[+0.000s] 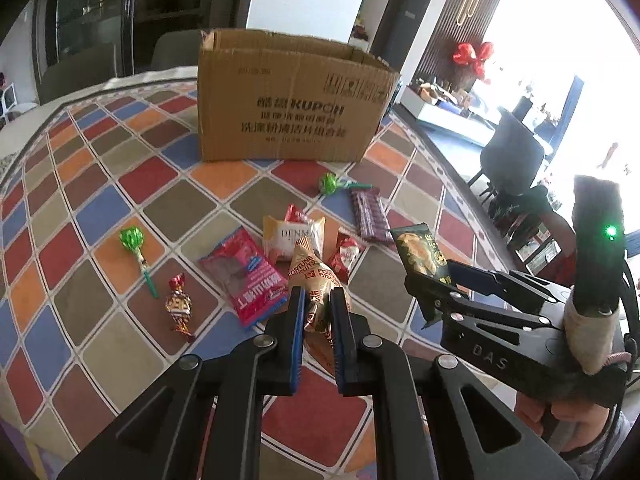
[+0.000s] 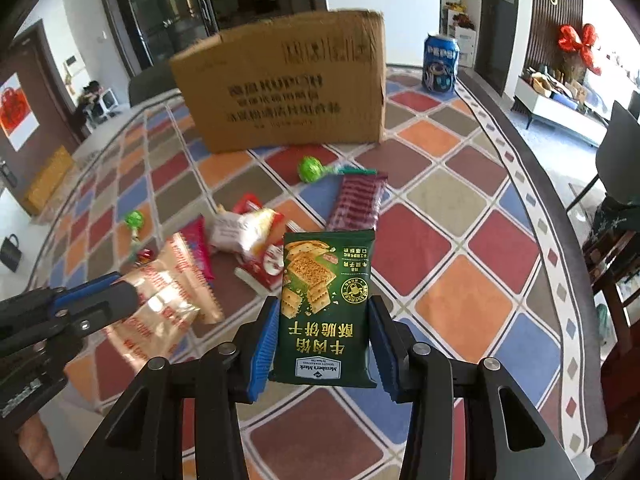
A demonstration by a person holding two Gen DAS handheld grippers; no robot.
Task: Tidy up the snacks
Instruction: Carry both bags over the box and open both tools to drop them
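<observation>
My left gripper (image 1: 316, 308) is shut on a tan Fortune biscuit packet (image 1: 314, 280), held above the table; the packet also shows in the right wrist view (image 2: 168, 296). My right gripper (image 2: 324, 320) is shut on a green cracker packet (image 2: 326, 304), seen in the left wrist view (image 1: 420, 256) too. An open cardboard box (image 1: 288, 100) stands at the back of the table (image 2: 280, 80). Loose snacks lie before it: a pink packet (image 1: 248, 276), a white packet (image 1: 292, 236), a purple bar (image 1: 368, 214), green lollipops (image 1: 134, 240) (image 1: 330, 184) and a wrapped candy (image 1: 180, 304).
The table (image 1: 100, 208) carries a chequered cloth of many colours. A blue Pepsi can (image 2: 440, 62) stands to the right of the box. A dark chair (image 1: 512, 152) stands past the table's right edge. A red Santa-print packet (image 1: 344, 256) lies among the snacks.
</observation>
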